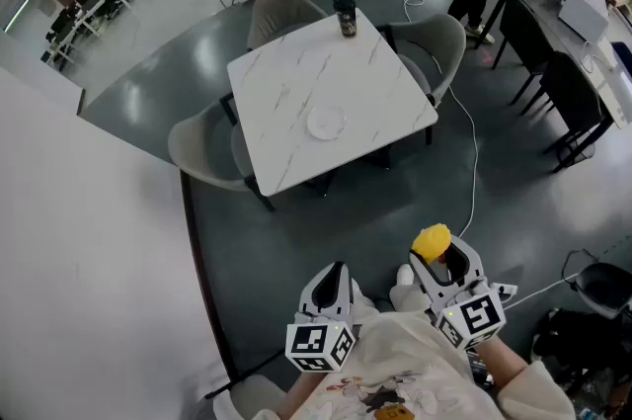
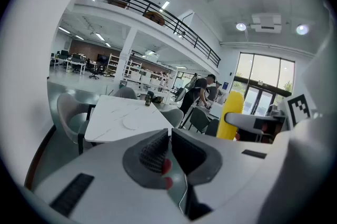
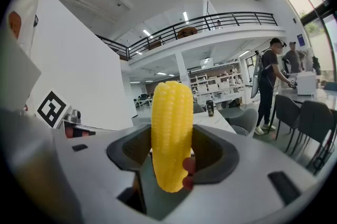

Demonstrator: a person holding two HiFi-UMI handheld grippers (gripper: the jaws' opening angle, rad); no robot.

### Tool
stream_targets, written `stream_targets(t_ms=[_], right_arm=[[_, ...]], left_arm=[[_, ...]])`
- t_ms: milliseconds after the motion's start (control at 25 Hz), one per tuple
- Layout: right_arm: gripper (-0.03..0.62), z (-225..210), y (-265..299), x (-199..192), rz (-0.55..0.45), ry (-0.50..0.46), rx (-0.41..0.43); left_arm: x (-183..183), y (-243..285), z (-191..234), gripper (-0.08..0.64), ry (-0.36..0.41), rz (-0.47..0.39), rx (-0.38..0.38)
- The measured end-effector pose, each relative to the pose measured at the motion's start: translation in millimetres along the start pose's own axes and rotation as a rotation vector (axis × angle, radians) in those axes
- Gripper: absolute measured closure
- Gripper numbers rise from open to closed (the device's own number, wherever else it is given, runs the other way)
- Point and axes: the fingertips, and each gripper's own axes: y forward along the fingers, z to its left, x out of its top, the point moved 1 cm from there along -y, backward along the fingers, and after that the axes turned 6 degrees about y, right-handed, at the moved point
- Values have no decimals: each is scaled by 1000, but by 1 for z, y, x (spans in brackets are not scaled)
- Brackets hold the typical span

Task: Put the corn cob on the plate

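My right gripper (image 1: 437, 260) (image 3: 172, 152) is shut on a yellow corn cob (image 3: 171, 133), which stands upright between its pads; the cob (image 1: 432, 241) shows as a yellow tip in the head view and at the right (image 2: 231, 115) in the left gripper view. My left gripper (image 1: 334, 282) (image 2: 169, 152) is shut with nothing between its jaws. Both are held close to my body, well short of the white marble table (image 1: 296, 82). A small white plate (image 1: 325, 123) (image 2: 129, 123) lies on the table towards its near edge.
A dark cup (image 1: 345, 16) stands at the table's far corner. Grey chairs (image 1: 202, 149) ring the table, one (image 1: 433, 44) on its right. A white cable (image 1: 472, 161) runs across the floor. A white wall (image 1: 89, 260) is at my left. People stand at desks (image 1: 583, 8) far right.
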Motion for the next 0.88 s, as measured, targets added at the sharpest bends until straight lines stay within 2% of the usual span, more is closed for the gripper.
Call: stream_targets(t_ms=[160,440,680,880], right_arm=[[365,-4,-10,-4,28,10,4],[365,-11,-1,-3,40,-8,56],[365,-23,5,0,61,86,130],[365,-42,11,1,62,70,195]], left_arm=[[-8,-4,-19,537,-10,15,-14],[-3,9,-22,537,-16,-10,8],[1,13,-22,537,-27,-10,67],[1,21,-27,537,-18,-26,126]])
